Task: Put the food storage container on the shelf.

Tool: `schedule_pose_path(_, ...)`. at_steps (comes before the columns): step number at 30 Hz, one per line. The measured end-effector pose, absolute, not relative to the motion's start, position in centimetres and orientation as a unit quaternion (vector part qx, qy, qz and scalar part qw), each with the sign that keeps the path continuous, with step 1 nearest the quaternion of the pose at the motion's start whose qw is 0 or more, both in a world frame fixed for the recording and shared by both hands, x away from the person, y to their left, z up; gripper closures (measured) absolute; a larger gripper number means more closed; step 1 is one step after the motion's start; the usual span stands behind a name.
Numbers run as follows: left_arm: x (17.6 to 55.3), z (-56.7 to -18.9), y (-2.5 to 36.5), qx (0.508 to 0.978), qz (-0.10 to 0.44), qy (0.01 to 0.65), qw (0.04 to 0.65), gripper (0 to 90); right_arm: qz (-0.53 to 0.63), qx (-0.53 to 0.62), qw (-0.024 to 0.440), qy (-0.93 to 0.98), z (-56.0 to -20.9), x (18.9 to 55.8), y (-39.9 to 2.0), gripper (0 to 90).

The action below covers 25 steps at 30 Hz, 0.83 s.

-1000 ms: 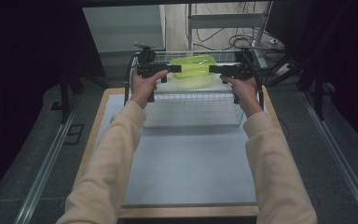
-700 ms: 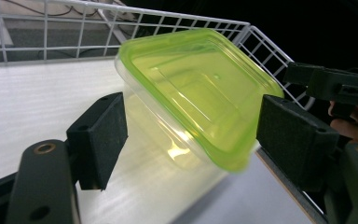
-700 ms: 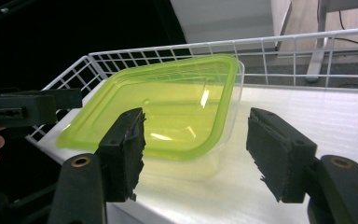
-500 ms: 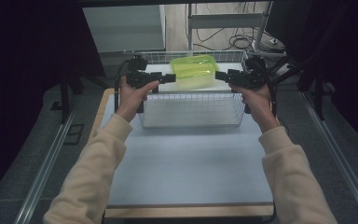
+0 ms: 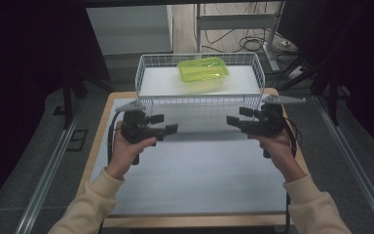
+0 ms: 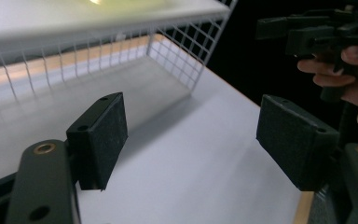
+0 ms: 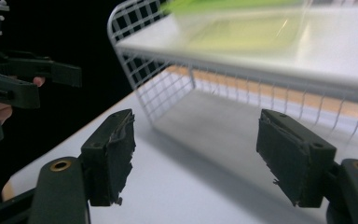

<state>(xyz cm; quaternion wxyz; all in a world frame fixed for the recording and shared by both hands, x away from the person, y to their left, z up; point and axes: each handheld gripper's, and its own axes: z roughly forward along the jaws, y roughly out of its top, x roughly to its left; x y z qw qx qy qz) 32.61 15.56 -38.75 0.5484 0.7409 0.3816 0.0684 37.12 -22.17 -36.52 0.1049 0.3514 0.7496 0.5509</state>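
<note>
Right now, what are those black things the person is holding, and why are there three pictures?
They are hand-held tongs, one in each hand: the left tongs and the right tongs. Each has two black jaws that can pinch things. At this moment both are open and hold nothing.

One picture comes from a camera up above, looking down at the table. The other two come from little cameras riding on the tongs, looking out between their jaws.

At the far end of the table stands a white wire basket. Inside it lies a green plastic box with a lid.
</note>
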Motion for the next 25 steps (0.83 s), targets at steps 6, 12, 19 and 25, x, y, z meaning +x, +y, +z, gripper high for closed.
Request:
schedule_pose_path(6, 30.4, -42.3, 16.3, 0.745, 0.045, 0.392, 0.538, 24.9, 0.538, 0.338, 0.103, 0.766, -39.5, 34.3, -22.7, 25.7)
schedule_pose_path(12, 29.6, -44.5, 16.6, 0.748, 0.038, 0.406, 0.523, 25.2, 0.526, 0.337, 0.098, 0.775, -42.5, 32.6, -22.9, 24.2)
schedule_pose_path(19, 29.4, -44.8, 16.0, 0.754, 0.044, 0.401, 0.519, 26.1, 0.519, 0.338, 0.095, 0.779, -43.4, 32.5, -22.2, 22.8)
schedule_pose_path(25, 29.6, -46.0, 16.1, 0.752, 0.021, 0.412, 0.513, 26.1, 0.523, 0.335, 0.106, 0.777, -43.5, 32.1, -22.6, 22.2)
